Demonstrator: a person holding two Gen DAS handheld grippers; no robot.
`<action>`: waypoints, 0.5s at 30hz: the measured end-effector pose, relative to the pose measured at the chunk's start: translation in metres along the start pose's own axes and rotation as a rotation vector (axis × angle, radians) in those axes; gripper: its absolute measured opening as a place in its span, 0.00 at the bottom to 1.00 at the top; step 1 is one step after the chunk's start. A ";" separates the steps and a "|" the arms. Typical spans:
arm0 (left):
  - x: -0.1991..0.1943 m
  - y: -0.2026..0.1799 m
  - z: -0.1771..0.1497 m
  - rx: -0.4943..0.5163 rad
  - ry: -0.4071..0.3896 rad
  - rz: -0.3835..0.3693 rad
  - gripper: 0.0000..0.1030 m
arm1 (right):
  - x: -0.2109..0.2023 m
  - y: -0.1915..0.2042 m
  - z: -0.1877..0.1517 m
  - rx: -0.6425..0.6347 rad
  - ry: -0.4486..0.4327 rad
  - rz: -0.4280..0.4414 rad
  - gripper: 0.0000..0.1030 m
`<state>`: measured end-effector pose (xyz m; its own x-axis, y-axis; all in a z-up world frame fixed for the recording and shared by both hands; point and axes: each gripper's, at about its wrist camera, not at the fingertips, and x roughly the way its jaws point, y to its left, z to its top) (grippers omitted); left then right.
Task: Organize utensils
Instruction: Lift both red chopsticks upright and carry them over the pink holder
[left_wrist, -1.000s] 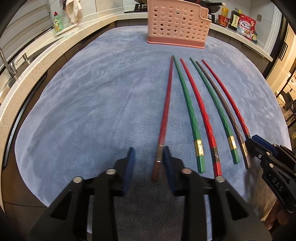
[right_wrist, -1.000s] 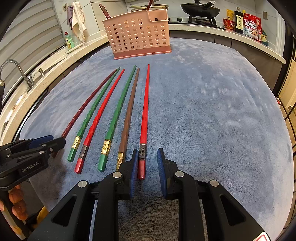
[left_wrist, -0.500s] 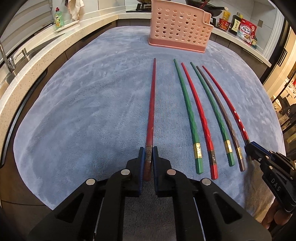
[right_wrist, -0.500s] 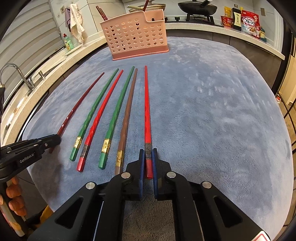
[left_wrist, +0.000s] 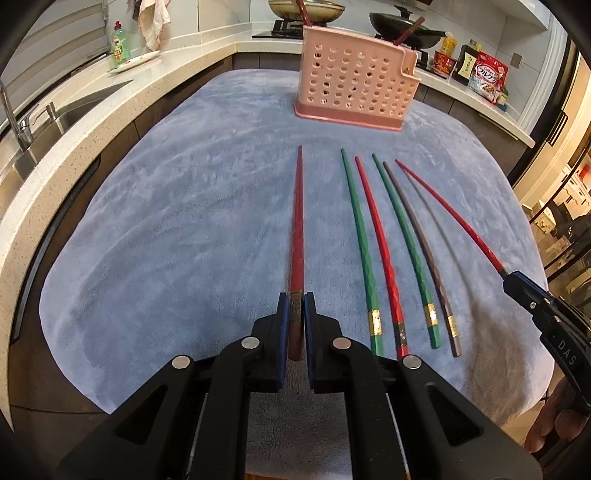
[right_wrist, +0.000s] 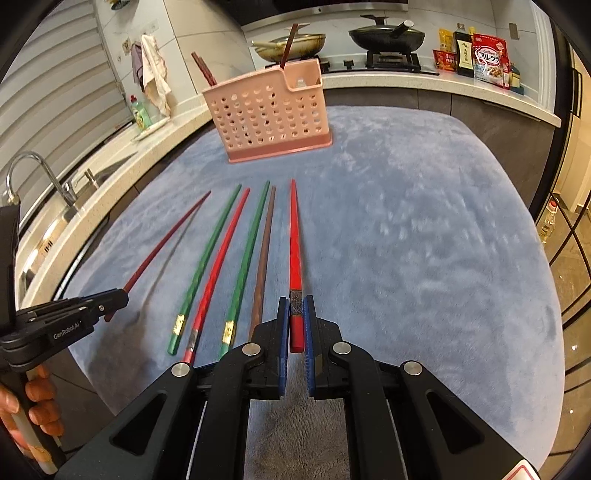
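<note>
My left gripper (left_wrist: 295, 301) is shut on the butt end of a dark red chopstick (left_wrist: 297, 221) and holds it above the blue-grey mat (left_wrist: 184, 229). My right gripper (right_wrist: 295, 302) is shut on a bright red chopstick (right_wrist: 294, 236), also lifted off the mat (right_wrist: 424, 240). Between them several chopsticks lie side by side on the mat: green (left_wrist: 360, 240), red (left_wrist: 378, 240), green (left_wrist: 404, 240), brown (left_wrist: 421, 251). The pink perforated utensil holder (left_wrist: 356, 90) stands at the far end and shows in the right wrist view (right_wrist: 267, 110), with chopsticks inside.
A sink and tap (right_wrist: 55, 184) run along the left counter, with a green soap bottle (left_wrist: 120, 46). Pans (right_wrist: 386, 35) sit on the stove behind the holder. Food packets (left_wrist: 485, 75) stand at the back right counter.
Both grippers have lifted their chopsticks off the mat and risen; each held chopstick now points toward the holder. One second ago both grippers were open around the chopstick ends.
</note>
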<state>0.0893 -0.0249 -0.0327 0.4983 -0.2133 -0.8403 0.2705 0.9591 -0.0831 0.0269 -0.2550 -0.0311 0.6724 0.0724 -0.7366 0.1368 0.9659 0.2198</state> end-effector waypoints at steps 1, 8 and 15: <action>-0.003 0.000 0.003 0.000 -0.004 -0.001 0.08 | -0.003 0.000 0.002 0.001 -0.008 0.001 0.07; -0.020 0.005 0.020 -0.017 -0.044 -0.016 0.08 | -0.023 -0.001 0.023 0.003 -0.077 0.006 0.07; -0.043 0.009 0.046 -0.028 -0.119 -0.023 0.08 | -0.045 -0.002 0.054 0.002 -0.161 0.014 0.07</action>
<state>0.1079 -0.0158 0.0273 0.5873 -0.2539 -0.7685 0.2604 0.9583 -0.1177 0.0353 -0.2735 0.0359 0.7821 0.0449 -0.6216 0.1280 0.9646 0.2306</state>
